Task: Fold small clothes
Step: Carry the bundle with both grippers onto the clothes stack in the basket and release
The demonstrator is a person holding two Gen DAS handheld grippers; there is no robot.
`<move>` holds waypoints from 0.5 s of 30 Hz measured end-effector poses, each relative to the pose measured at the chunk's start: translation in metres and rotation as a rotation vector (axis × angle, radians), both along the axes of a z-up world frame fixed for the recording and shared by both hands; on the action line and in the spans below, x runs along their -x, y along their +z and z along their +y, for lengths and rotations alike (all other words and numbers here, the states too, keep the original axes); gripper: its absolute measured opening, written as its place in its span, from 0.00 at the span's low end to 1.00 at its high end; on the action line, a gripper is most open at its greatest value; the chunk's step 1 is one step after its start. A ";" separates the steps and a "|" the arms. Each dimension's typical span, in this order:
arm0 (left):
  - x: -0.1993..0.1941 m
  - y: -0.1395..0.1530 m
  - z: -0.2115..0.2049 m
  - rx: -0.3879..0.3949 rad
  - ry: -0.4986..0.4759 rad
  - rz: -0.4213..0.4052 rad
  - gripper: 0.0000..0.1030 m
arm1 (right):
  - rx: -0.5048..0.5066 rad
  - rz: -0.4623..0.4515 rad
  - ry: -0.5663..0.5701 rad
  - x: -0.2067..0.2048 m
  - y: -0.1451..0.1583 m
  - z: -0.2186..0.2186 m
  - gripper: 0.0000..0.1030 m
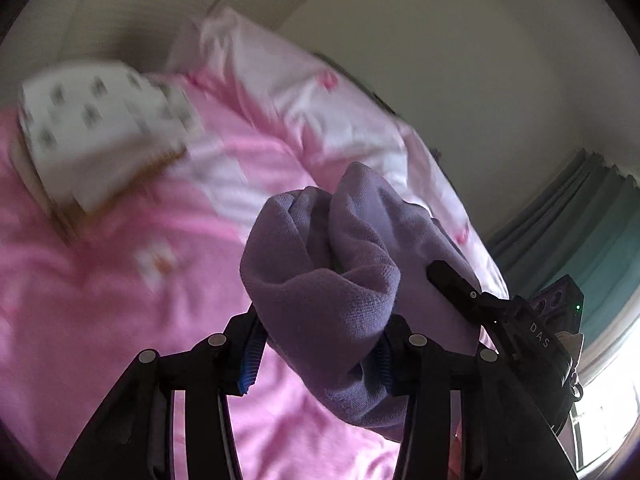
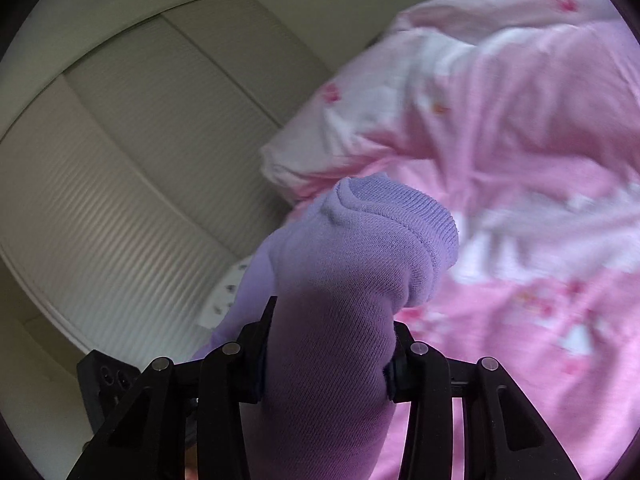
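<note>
Purple knit garment (image 1: 320, 280) is clamped in the left claw (image 1: 316, 354) and the right claw (image 2: 326, 356) — above a pink duvet (image 1: 120, 320); folded clothes (image 1: 100, 128), seemingly, lie blurred behind.

From the left wrist view, I see the garment (image 1: 320, 276) bunched between the fingers of the left gripper (image 1: 316, 356), above the bed cover (image 1: 120, 300). On the cover, far to the left, lies a folded cloth (image 1: 100, 128) on top of another folded piece. Behind the garment is a pillow (image 1: 300, 92), and behind it the wall (image 1: 460, 60). To the right hangs a curtain (image 1: 580, 216), and the right gripper (image 1: 460, 284) touches the garment from that side. From the right wrist view, closet doors (image 2: 140, 160) stand at the left of the bed.
</note>
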State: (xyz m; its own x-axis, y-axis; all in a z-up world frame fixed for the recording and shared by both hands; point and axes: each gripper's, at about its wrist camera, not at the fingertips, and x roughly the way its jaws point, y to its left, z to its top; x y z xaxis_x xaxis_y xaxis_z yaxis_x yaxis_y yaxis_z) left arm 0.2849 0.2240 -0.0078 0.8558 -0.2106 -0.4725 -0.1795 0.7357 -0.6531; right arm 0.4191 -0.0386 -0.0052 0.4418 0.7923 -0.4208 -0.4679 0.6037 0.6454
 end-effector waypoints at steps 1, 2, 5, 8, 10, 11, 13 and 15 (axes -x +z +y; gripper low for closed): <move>0.002 0.009 0.020 -0.012 0.015 -0.007 0.44 | -0.007 -0.006 0.012 0.000 0.006 0.015 0.42; 0.004 0.015 0.035 -0.020 0.028 -0.012 0.44 | -0.014 -0.013 0.026 -0.001 0.012 0.032 0.42; 0.010 0.039 0.087 -0.064 0.080 -0.029 0.44 | -0.041 -0.034 0.075 -0.006 0.031 0.090 0.42; 0.010 0.058 0.140 -0.109 0.131 -0.038 0.45 | -0.077 -0.051 0.129 -0.014 0.047 0.152 0.42; 0.005 0.065 0.178 -0.132 0.162 -0.035 0.45 | -0.095 -0.058 0.158 -0.021 0.055 0.193 0.42; 0.001 0.067 0.192 -0.142 0.171 -0.029 0.45 | -0.105 -0.057 0.173 -0.028 0.057 0.218 0.42; -0.009 0.064 0.223 -0.150 0.189 -0.016 0.45 | -0.112 -0.045 0.187 -0.036 0.055 0.251 0.42; -0.018 0.054 0.242 -0.150 0.209 0.000 0.45 | -0.119 -0.016 0.194 -0.052 0.047 0.282 0.42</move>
